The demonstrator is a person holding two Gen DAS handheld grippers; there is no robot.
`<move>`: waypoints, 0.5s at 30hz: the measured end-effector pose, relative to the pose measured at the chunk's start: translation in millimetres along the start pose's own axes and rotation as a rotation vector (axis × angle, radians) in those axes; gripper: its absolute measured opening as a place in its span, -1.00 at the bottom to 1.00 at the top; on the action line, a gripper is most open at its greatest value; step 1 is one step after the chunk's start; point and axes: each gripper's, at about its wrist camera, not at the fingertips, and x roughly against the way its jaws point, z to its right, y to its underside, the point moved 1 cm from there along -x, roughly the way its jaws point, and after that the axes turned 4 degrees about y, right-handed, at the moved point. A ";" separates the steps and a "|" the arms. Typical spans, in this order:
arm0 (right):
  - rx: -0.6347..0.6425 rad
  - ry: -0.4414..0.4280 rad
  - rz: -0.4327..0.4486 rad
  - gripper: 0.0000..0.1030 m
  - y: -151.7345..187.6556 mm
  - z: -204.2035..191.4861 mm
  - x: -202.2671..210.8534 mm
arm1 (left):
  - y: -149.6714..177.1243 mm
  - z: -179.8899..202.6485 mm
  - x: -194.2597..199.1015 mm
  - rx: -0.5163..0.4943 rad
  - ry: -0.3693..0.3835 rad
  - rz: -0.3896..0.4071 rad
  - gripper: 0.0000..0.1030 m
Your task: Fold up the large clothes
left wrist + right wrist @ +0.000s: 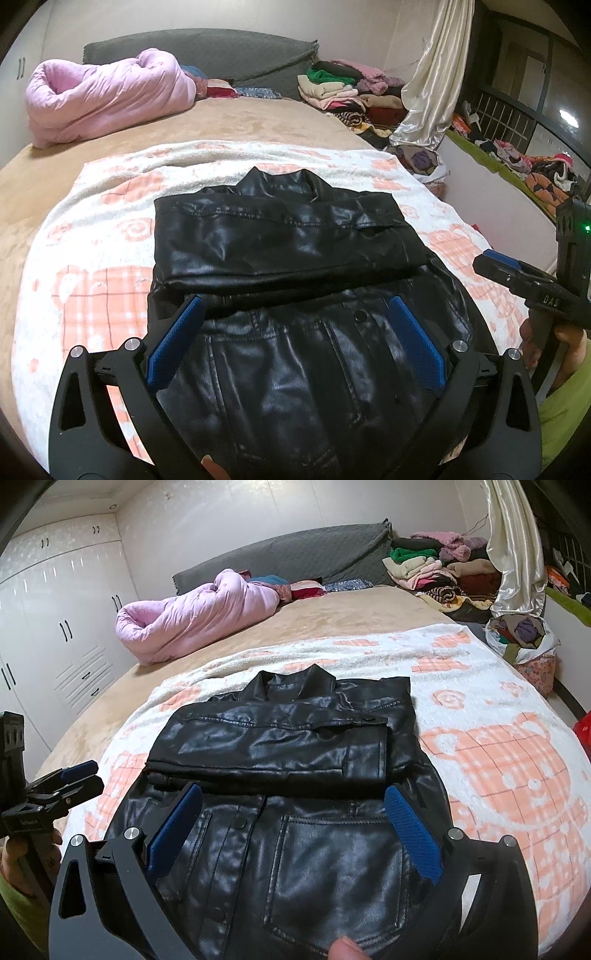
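One black jacket (288,266), sleeves folded across, lies on a patterned blanket (92,280) near the bed's (240,122) foot edge. Left gripper (293,314) and right gripper (293,803): jaws open, empty. One pink quilt (107,96) and one clothes pile (343,92) at the head.

I see the jacket (288,295) lying on the blanket (92,266), its sleeves folded across the chest. Behind it, the quilt (103,99) lies left and the clothes pile (343,92) right.
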 end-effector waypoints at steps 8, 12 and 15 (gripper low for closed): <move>0.037 0.007 -0.015 0.91 14.3 0.1 13.1 | 13.2 3.8 4.8 -0.001 -0.018 -0.017 0.81; 0.055 0.025 -0.028 0.91 23.1 2.8 19.7 | 20.4 4.4 6.7 -0.002 -0.028 -0.031 0.81; 0.055 0.026 -0.038 0.91 29.1 6.7 23.6 | 26.0 4.3 8.9 0.001 -0.034 -0.039 0.81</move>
